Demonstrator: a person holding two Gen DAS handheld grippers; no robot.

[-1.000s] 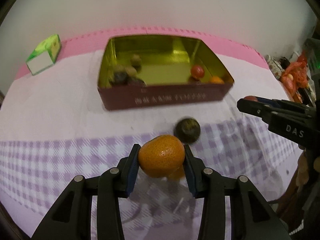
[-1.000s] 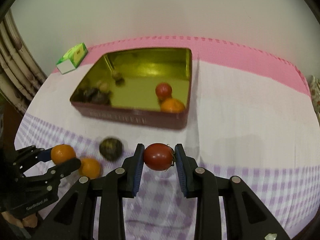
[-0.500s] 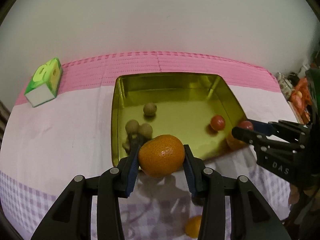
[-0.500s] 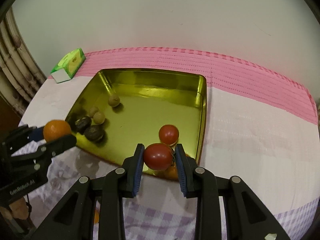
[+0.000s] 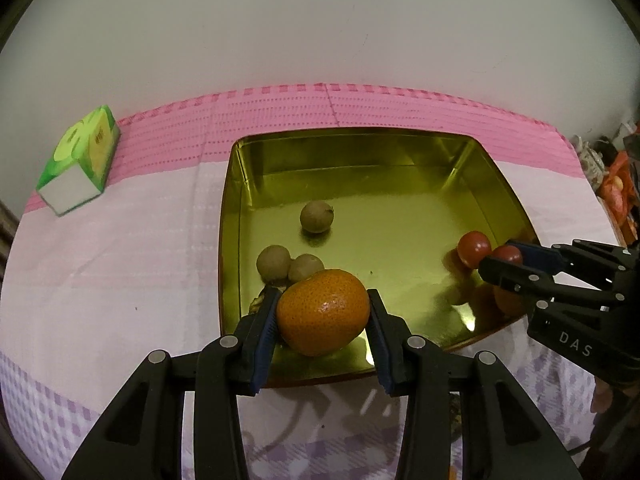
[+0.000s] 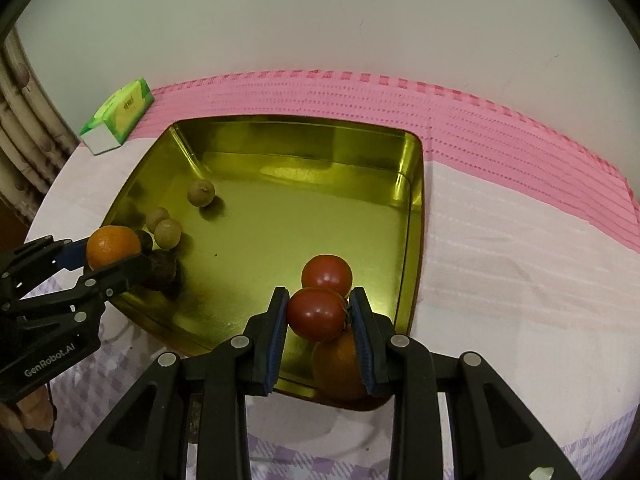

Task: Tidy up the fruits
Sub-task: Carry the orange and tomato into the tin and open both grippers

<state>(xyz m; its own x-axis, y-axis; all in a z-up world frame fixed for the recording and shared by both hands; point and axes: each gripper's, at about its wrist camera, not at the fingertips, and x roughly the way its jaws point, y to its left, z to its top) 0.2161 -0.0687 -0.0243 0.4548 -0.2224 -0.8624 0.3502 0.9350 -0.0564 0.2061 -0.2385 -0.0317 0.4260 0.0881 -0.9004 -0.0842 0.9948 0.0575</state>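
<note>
Three longans [image 5: 316,217] in the gold tin [image 5: 360,152]; fingers holding mandarin [image 5: 323,312], tomato [image 6: 317,313]

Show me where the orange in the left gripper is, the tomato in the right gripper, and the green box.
orange [image 5: 323,312], left wrist view, middle of its peel.
tomato [image 6: 317,314], right wrist view, centre of its red skin.
green box [image 6: 120,116], right wrist view, its green top face.
</note>
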